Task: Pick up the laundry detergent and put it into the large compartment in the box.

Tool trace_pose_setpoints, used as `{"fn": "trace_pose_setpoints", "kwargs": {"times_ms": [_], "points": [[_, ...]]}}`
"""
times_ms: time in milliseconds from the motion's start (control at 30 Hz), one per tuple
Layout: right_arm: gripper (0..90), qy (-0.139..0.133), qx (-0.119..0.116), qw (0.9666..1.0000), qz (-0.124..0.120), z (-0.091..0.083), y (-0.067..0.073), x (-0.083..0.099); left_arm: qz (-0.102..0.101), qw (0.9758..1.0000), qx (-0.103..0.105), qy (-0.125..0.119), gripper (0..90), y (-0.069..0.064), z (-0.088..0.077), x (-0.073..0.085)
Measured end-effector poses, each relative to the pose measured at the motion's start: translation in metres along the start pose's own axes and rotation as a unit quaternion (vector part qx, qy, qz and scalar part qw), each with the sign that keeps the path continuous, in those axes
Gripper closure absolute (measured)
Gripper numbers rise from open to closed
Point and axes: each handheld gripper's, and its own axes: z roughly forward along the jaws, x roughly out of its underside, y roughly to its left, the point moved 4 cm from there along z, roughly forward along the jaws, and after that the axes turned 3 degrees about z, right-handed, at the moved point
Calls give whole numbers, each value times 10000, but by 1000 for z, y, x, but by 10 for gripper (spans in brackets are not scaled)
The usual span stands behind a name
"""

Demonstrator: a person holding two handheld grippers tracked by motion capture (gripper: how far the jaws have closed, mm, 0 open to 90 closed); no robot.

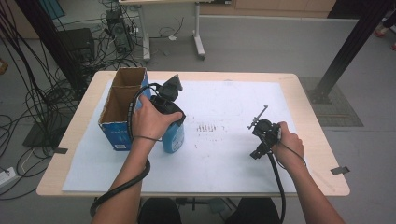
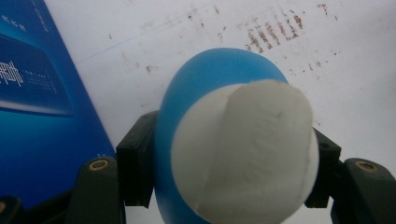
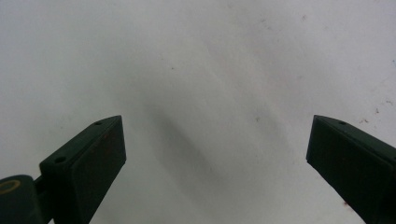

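Blue bottle (image 2: 205, 93) clamped in left claw (image 1: 173, 122) beside box (image 1: 122, 105), desk's left edge; right claw (image 3: 215, 154) wide, idle. Next, prob.: lift into box.

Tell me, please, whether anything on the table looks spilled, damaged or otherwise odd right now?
Only one thing: the white sheet carries a patch of brownish marks near its middle, like scuffs or stains. The blue bottle sits clamped in the left gripper beside the open blue box, neither looking damaged. The right gripper is open above bare sheet.
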Motion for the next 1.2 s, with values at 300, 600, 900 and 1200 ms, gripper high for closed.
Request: {"fn": "trace_pose_setpoints", "kwargs": {"times_ms": [300,600,900,1200], "points": [[44,1,-7,10000,-8,0,0,0,0,10000,-4,3,363,0,0,0],[44,3,-9,10000,1,0,1,0,-18,10000,-5,-27,363,0,0,1],[44,7,12,10000,-45,0,1,0,-12,10000,-15,-23,362,0,0,1],[44,6,5,10000,-15,0,1,0,-14,10000,-26,-27,363,-1,0,1]]}}
